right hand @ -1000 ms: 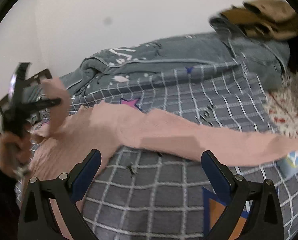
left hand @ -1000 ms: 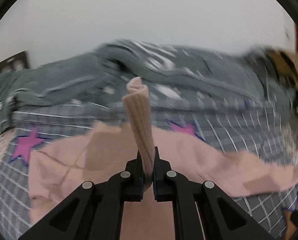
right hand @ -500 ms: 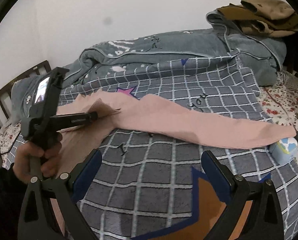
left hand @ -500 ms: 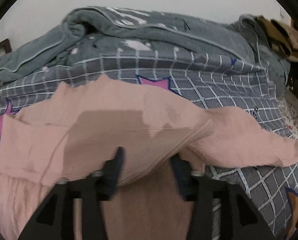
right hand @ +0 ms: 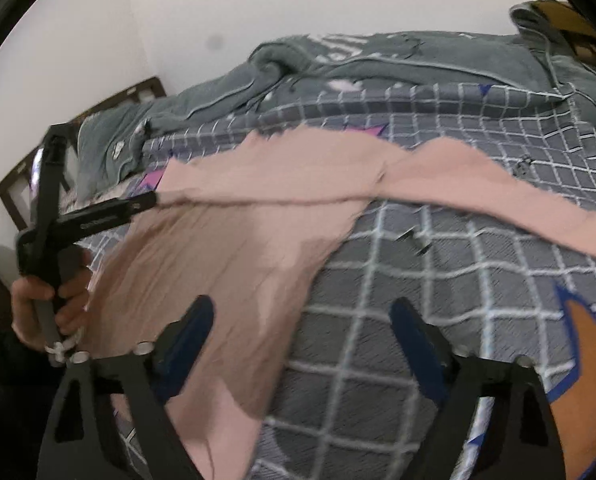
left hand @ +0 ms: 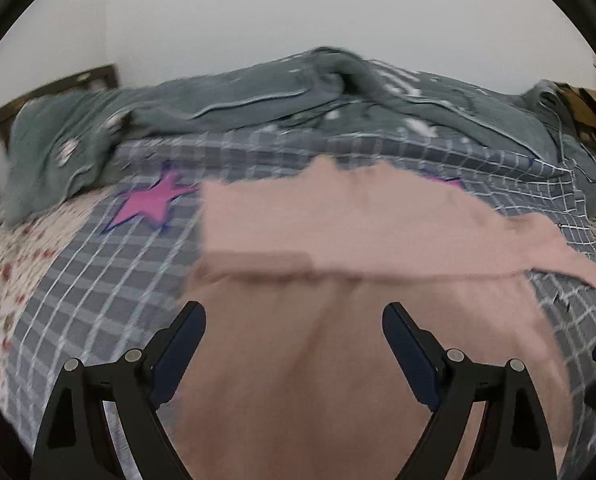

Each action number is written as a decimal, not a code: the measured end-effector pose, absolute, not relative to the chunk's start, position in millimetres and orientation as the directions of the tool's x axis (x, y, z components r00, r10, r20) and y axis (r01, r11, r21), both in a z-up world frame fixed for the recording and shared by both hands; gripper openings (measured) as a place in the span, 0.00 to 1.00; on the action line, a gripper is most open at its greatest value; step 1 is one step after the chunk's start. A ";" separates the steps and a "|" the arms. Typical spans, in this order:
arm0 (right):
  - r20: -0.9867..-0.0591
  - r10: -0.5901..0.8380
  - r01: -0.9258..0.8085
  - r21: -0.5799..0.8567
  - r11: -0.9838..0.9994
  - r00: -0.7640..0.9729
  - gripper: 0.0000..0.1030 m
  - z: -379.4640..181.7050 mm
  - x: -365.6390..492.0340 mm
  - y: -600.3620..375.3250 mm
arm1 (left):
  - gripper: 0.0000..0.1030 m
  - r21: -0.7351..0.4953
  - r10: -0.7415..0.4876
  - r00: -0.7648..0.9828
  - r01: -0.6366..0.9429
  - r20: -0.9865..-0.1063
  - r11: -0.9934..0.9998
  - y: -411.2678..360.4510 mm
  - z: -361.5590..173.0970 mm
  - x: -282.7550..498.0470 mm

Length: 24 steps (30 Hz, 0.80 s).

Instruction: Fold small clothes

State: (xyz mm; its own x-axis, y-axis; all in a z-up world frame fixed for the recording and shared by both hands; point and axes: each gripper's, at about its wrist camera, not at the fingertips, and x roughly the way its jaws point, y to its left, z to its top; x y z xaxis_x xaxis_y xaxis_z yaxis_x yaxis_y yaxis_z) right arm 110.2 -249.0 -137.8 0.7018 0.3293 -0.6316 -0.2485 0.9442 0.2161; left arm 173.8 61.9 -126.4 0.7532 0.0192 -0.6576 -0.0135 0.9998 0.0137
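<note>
First fold down on pink top point(left hand: 337, 224). Your left gripper point(left hand: 294, 320) just opened wide, empty. Right gripper point(right hand: 301, 320) closing, still wide, empty. Right sleeve point(right hand: 517, 204) unfolded.

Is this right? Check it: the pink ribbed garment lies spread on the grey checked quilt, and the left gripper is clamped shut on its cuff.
Not quite. The left gripper is open, holding nothing, above the pink ribbed garment, which does lie on the grey checked quilt. The left wrist view shows it.

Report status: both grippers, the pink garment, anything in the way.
Left gripper open, jaws just opened, nothing held. Right gripper open, jaws just narrowing, empty. Pink garment flat on checked bedspread, one sleeve folded in, other outstretched. Nothing obstructing.
</note>
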 end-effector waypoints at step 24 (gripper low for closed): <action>-0.699 0.257 -0.213 0.152 0.965 0.667 0.06 -195.3 20.9 -205.2 | 0.35 -0.241 -0.226 0.652 0.067 -0.724 0.968 134.2 -189.1 47.9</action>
